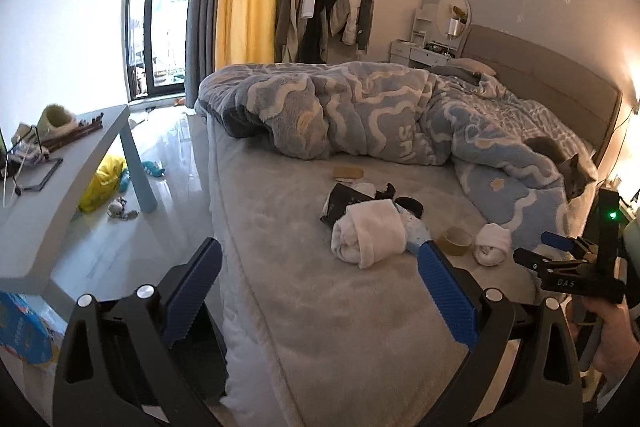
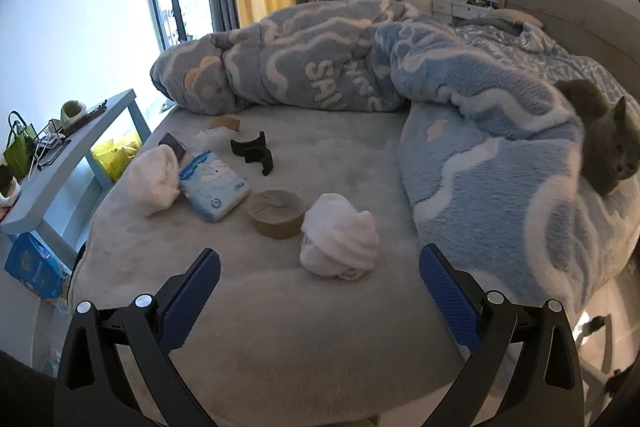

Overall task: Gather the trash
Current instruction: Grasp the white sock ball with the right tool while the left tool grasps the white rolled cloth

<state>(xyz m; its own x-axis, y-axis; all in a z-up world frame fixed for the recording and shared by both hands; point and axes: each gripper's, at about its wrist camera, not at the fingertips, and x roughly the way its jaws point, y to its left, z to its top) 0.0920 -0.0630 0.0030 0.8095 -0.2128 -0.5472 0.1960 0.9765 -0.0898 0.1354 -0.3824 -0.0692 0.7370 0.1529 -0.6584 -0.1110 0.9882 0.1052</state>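
1. Right gripper (image 2: 320, 291) — jaws spread wide, empty, low over the grey bed (image 2: 280, 327).
2. Crumpled white tissue wad (image 2: 340, 241) lies just ahead, beside the brown tape roll (image 2: 275, 213).
3. Left gripper (image 1: 320, 291) — wide too, farther off; right is nearer.

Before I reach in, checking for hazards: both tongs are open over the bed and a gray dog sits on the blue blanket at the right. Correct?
Not quite: it is a gray cat, as the right wrist view shows. The rest holds: left tongs and right tongs open, blue blanket at right.
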